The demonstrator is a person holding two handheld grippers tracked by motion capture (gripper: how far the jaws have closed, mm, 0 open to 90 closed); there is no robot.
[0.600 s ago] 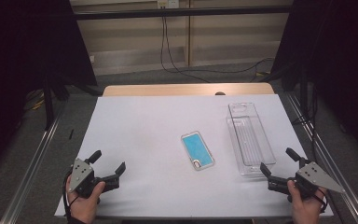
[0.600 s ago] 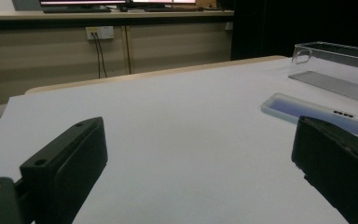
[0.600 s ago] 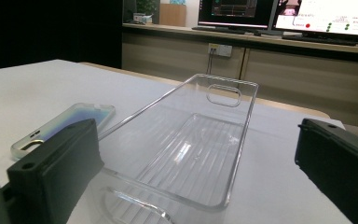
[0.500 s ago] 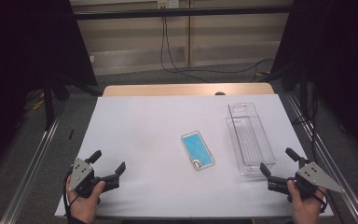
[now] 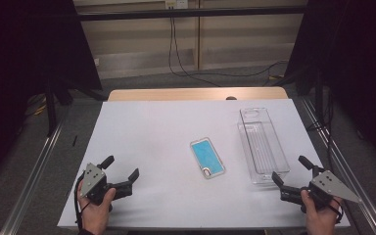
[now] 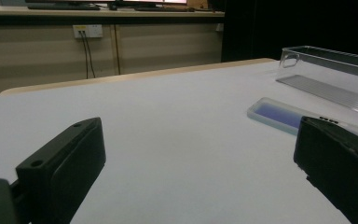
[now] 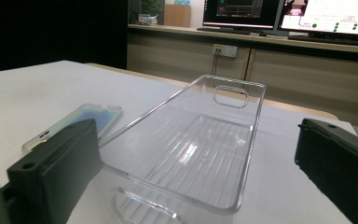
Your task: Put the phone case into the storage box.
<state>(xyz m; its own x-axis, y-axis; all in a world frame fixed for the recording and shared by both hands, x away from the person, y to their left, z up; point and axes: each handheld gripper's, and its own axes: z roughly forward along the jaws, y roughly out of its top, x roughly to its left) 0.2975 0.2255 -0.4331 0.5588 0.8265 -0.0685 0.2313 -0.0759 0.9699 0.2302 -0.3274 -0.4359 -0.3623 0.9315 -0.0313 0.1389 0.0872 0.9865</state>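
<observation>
A phone with a blue screen in a clear case (image 5: 207,157) lies flat near the middle of the white table (image 5: 161,132). To its right stands a long clear plastic tray (image 5: 263,144), empty. My left gripper (image 5: 121,168) rests at the front left of the table, open, nothing between its jaws; the phone (image 6: 284,115) and the tray (image 6: 328,77) lie ahead to its right. My right gripper (image 5: 291,169) rests at the front right, open and empty, just before the near end of the tray (image 7: 200,140), with the phone (image 7: 81,122) to its left.
The table ends in a wooden edge (image 5: 196,93) at the back. Metal rails (image 5: 34,166) run along both sides. A cable (image 5: 176,54) hangs down the wall behind. Bare table surface lies between the left gripper and the phone.
</observation>
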